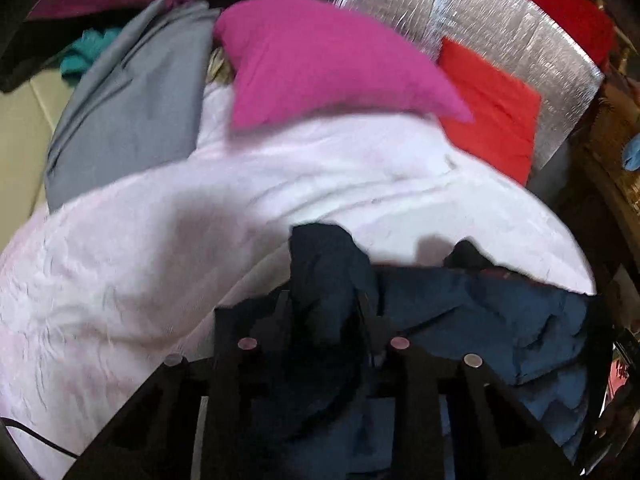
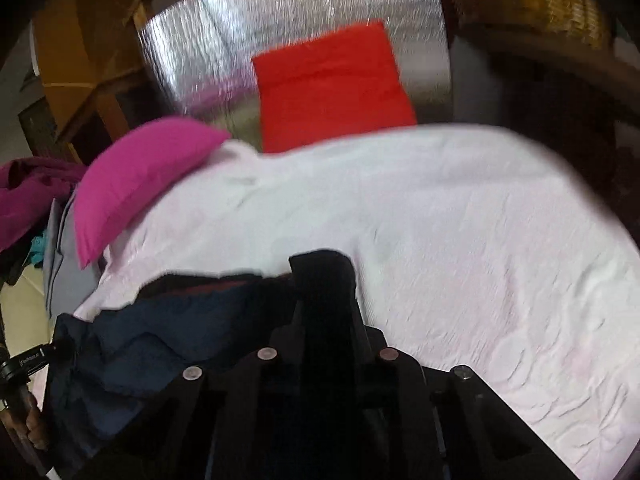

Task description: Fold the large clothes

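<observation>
Both tools are clamped on the dark navy garment [image 1: 480,320] — our left tool [image 1: 324,300] has a bunched fold of it pinched between nearly closed fingers, and our right tool [image 2: 324,292] is squeezed almost fully together on a dark strip of the same cloth. The garment hangs slack between the two grips over the near edge of the bed [image 2: 480,240], which is spread with a pale pink quilt. We judge the fold barely begun: the cloth is crumpled, not laid flat, and no crease is made yet. A folded red piece [image 2: 332,84] lies at the far edge on the silver mat [image 2: 240,40], apparently done. A magenta pillow [image 1: 328,60] and grey fabric [image 1: 132,104] sit toward the far left corner — spreading, smoothing and folding remain.
</observation>
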